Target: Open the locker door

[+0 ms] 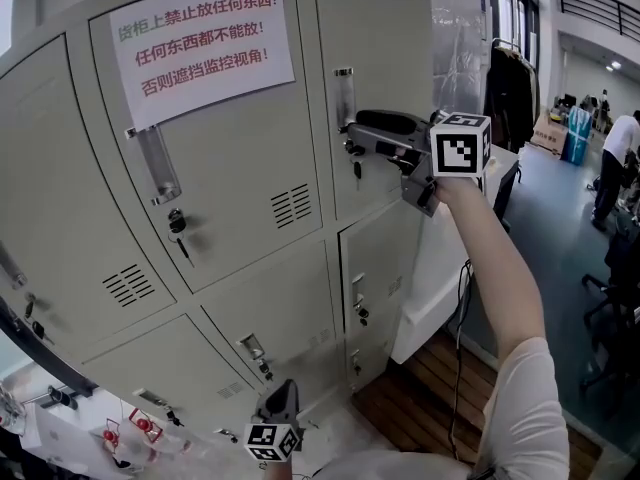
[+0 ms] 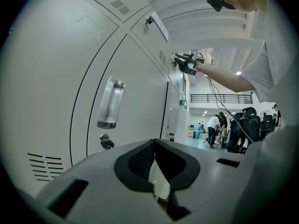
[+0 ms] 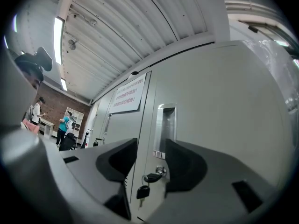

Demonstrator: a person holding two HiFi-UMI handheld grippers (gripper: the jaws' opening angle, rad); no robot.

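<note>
Wide and empty, the right hand-held gripper point(image 3: 150, 158) could clamp the key point(image 3: 142, 191) dangling at 6 o'clock of the recessed handle point(image 3: 166, 125), leaving the locker door point(image 3: 215, 101) shut.

Locker doors point(image 1: 235, 158): at least six, edge ones cut off by the frame. Paper sign point(image 1: 203, 46): one. Keys point(image 1: 180, 236) hanging in locks: at least five. Grippers: two, left gripper point(image 1: 283, 388) and right gripper point(image 1: 353, 134).

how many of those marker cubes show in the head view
2. One cube sits on the right gripper, up at the upper right locker door; the other cube on the left gripper, at the picture's bottom edge. None look hidden.
</note>
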